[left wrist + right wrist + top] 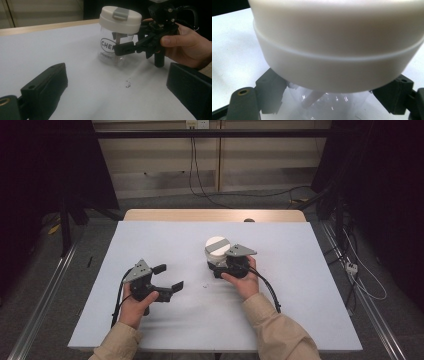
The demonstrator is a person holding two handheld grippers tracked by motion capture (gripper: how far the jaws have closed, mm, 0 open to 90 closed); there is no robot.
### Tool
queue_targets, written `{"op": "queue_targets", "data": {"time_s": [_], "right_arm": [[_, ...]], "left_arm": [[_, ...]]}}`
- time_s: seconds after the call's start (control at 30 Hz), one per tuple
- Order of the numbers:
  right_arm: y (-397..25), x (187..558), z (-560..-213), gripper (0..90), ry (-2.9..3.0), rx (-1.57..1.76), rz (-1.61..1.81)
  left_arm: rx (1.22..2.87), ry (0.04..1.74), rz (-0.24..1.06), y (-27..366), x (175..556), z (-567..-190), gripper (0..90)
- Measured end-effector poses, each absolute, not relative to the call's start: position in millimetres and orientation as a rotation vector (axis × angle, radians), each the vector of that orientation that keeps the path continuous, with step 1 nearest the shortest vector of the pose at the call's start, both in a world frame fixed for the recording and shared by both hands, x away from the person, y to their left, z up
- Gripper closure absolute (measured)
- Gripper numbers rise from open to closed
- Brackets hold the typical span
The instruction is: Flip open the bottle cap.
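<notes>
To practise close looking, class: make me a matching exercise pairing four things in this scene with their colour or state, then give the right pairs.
Things:
1. lid
2. jar
3. left gripper
4. right gripper

States:
A. jaws apart, holding nothing
B. clear, with dark lettering
C. cream, with a grey tab on top
D. jaws on either side of the jar, under the lid

Pairs: 1-C, 2-B, 3-A, 4-D
</notes>
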State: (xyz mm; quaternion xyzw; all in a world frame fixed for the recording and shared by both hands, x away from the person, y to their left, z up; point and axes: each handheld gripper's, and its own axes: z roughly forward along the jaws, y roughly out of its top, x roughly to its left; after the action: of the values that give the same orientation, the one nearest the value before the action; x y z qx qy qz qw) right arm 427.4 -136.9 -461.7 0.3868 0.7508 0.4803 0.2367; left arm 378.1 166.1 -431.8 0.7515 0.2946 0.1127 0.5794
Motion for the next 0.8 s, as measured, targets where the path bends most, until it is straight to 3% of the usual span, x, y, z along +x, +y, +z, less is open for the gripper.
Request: {"op": "queue_targets", "data": {"time_s": [0.43,0.57,0.8], "right_arm": [[-137.2,428.0,-461.8,18.6,2.062,1.061,1.32],[-137.1,428.1,-461.8,18.6,2.063,1.061,1.321],[-136.9,427.8,-461.8,18.7,2.062,1.062,1.318]], "left_arm": [[1.774,0.707,0.245,143.1,394.4,-421.5,6.3],[1.791,0.691,0.221,136.3,399.5,-417.7,14.3],[1.801,0.692,0.211,125.4,406.7,-413.7,19.2]]}}
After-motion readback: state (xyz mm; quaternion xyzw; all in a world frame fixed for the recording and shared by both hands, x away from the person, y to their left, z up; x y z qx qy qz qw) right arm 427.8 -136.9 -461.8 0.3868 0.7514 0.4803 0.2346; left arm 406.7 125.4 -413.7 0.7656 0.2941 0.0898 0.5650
